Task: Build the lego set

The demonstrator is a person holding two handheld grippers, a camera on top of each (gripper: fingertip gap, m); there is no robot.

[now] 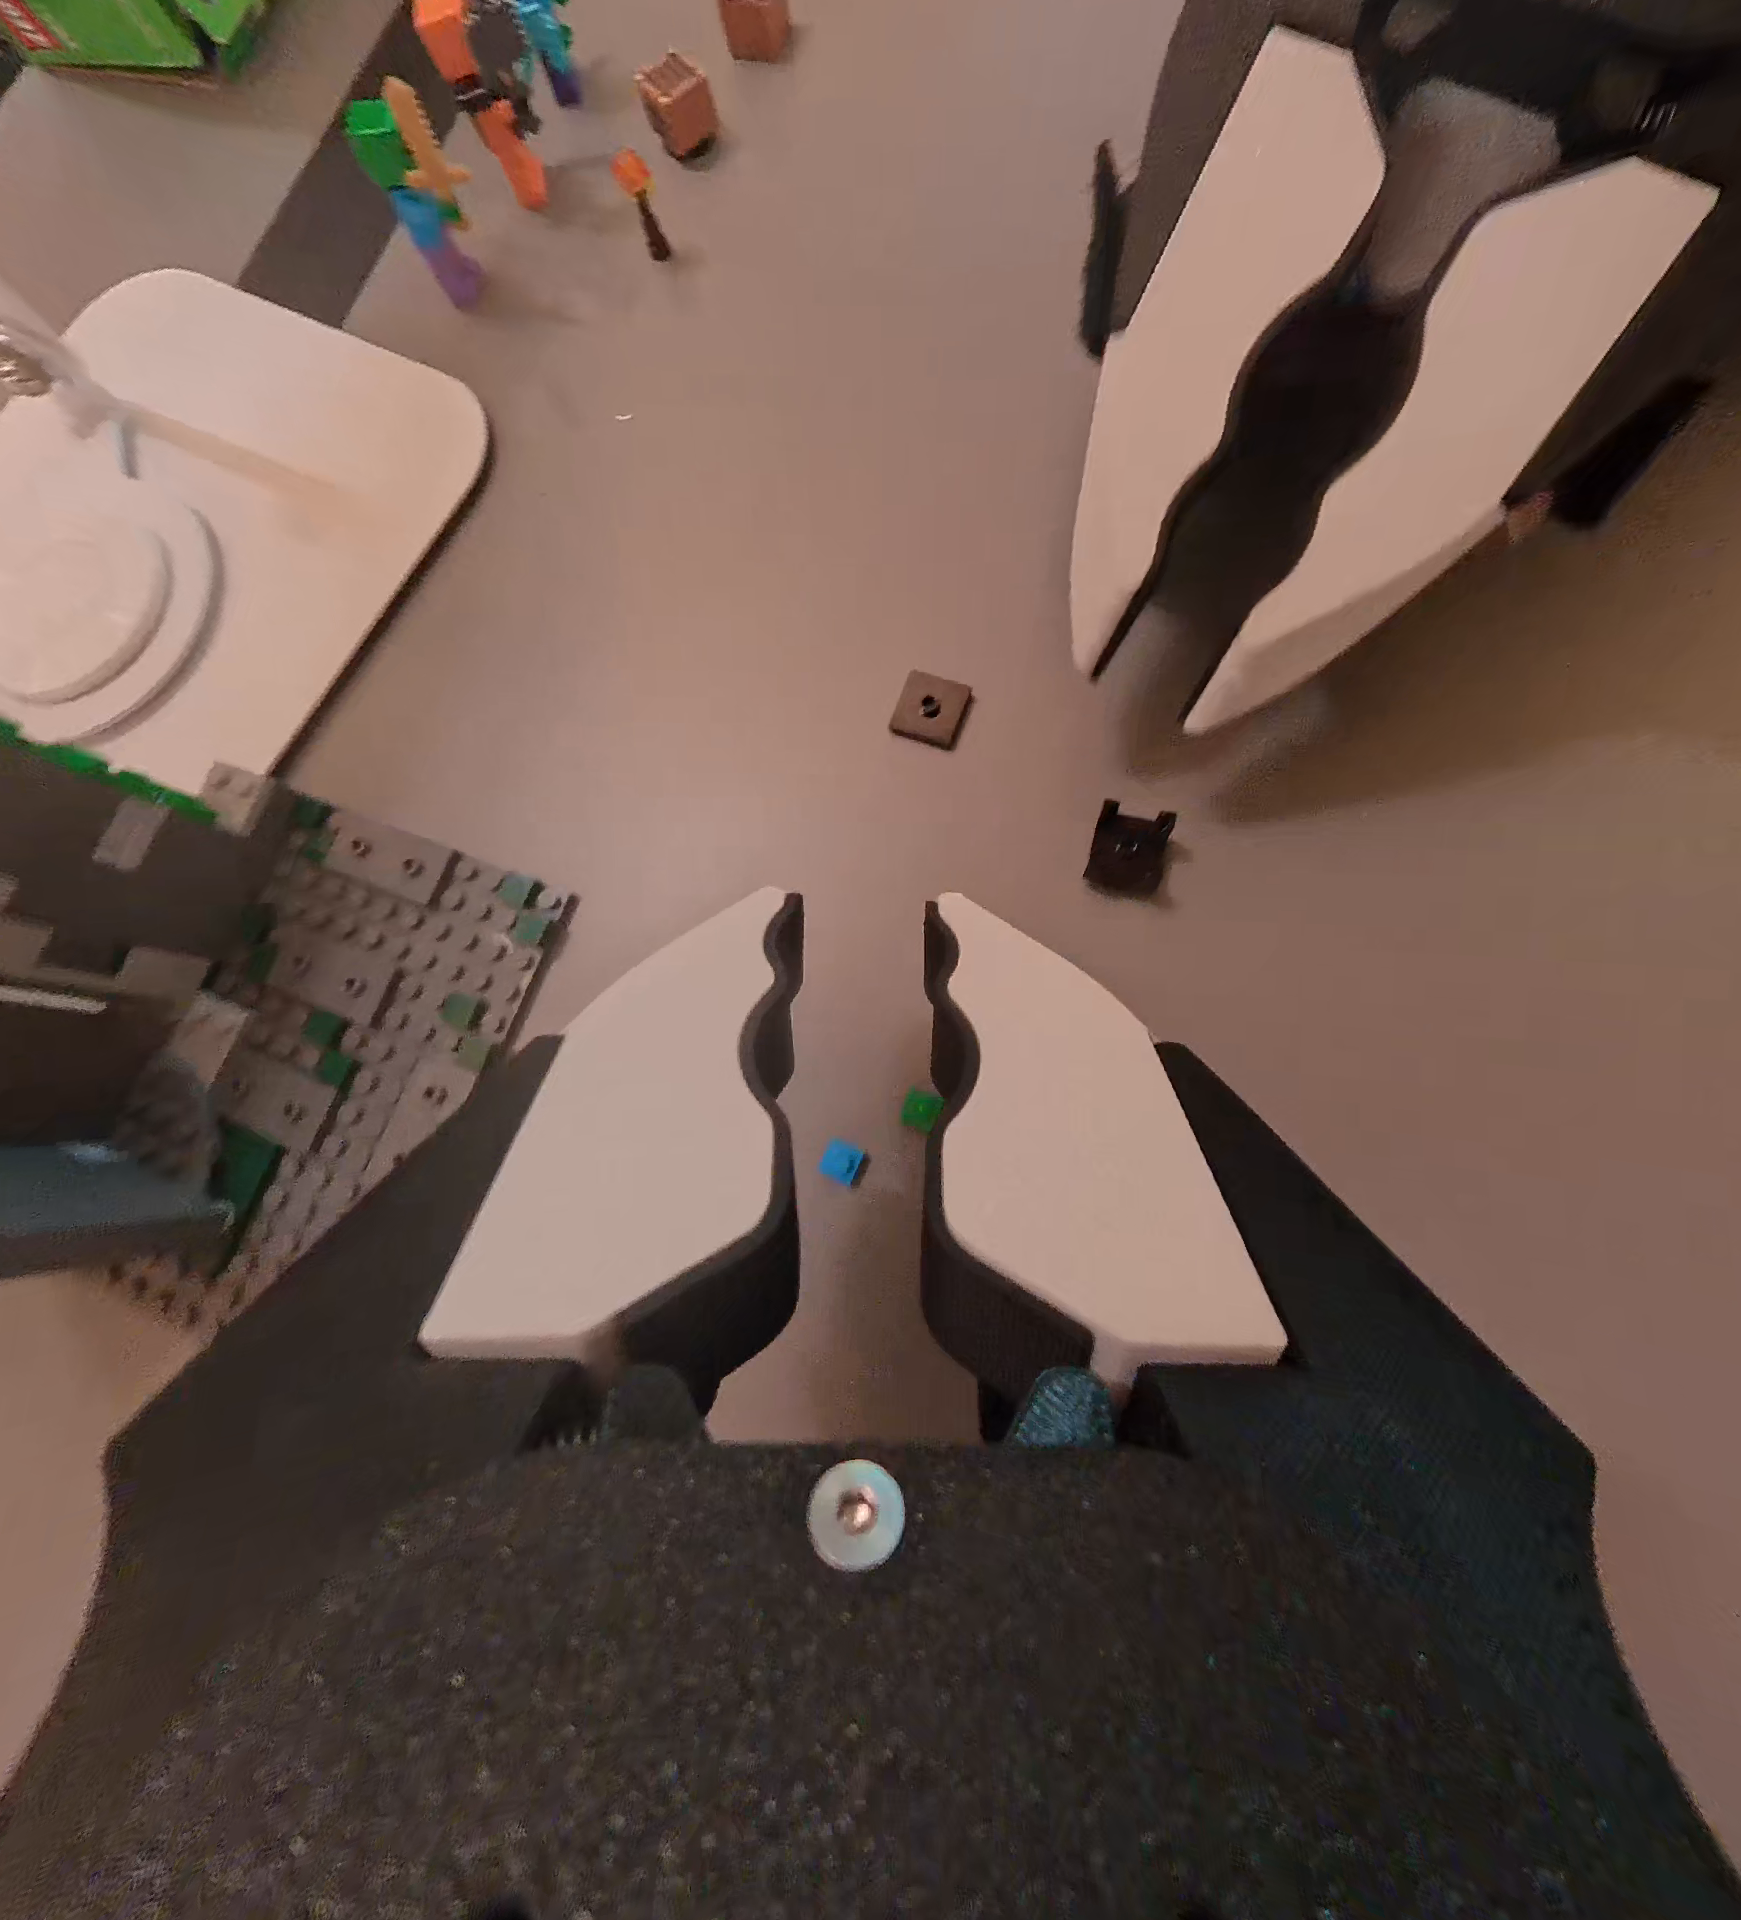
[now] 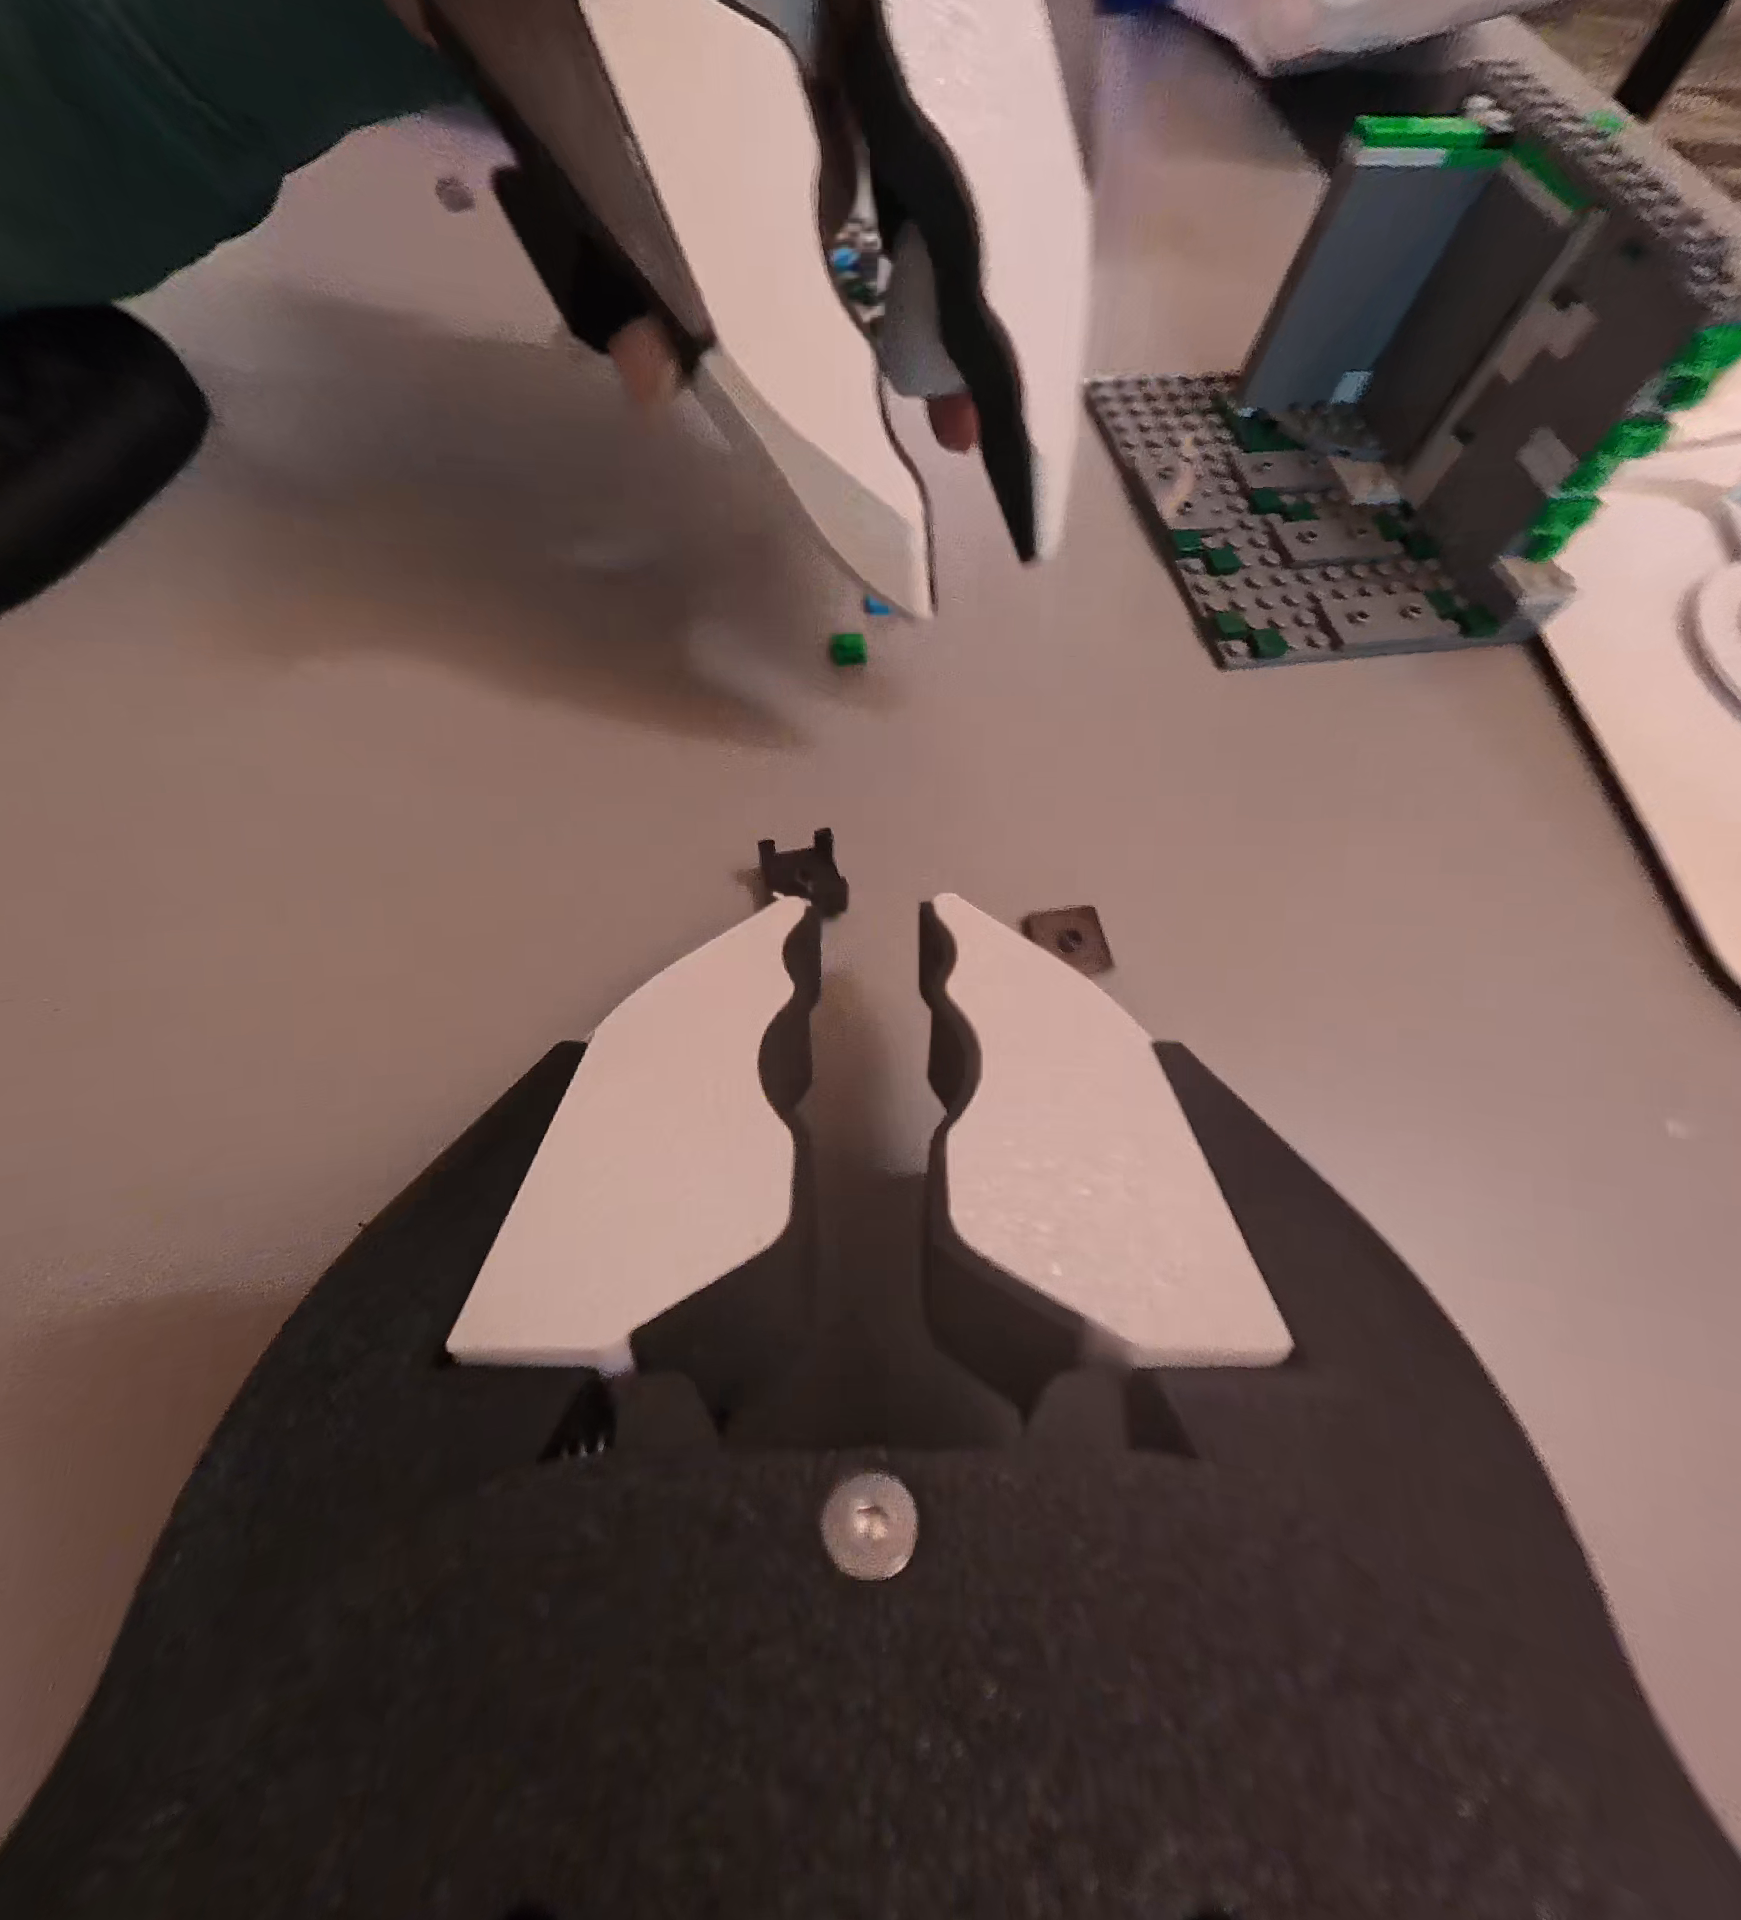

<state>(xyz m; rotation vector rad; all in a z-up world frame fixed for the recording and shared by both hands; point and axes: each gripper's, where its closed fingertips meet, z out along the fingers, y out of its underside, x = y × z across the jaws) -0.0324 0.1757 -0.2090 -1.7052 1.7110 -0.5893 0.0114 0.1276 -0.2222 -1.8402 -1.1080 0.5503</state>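
Observation:
My left gripper [image 1: 863, 909] is open and empty above the table. A small blue brick [image 1: 842, 1161] and a small green brick [image 1: 921, 1108] lie on the table between its fingers. My right gripper [image 2: 866, 909] is open and empty; it also shows in the left wrist view [image 1: 1141, 696]. A black clip piece [image 2: 801, 873] lies just off its left fingertip, and a dark square plate [image 2: 1068, 935] lies beside its right fingertip. The grey and green lego build [image 2: 1365, 499] stands on its baseplate at the right, and at the left in the left wrist view [image 1: 367, 997].
Several lego figures [image 1: 440, 197] and two brown blocks [image 1: 679, 104] stand at the far end of the table. A white tray [image 1: 253, 436] lies behind the build. A green box [image 1: 118, 31] sits at the far left corner. Tip to tip, the grippers are about 7 cm apart. The dark square plate [image 2: 1068, 935] lies around 4 cm away from my right fingertips. It turns up in the left wrist view [image 1: 926, 710] as well.

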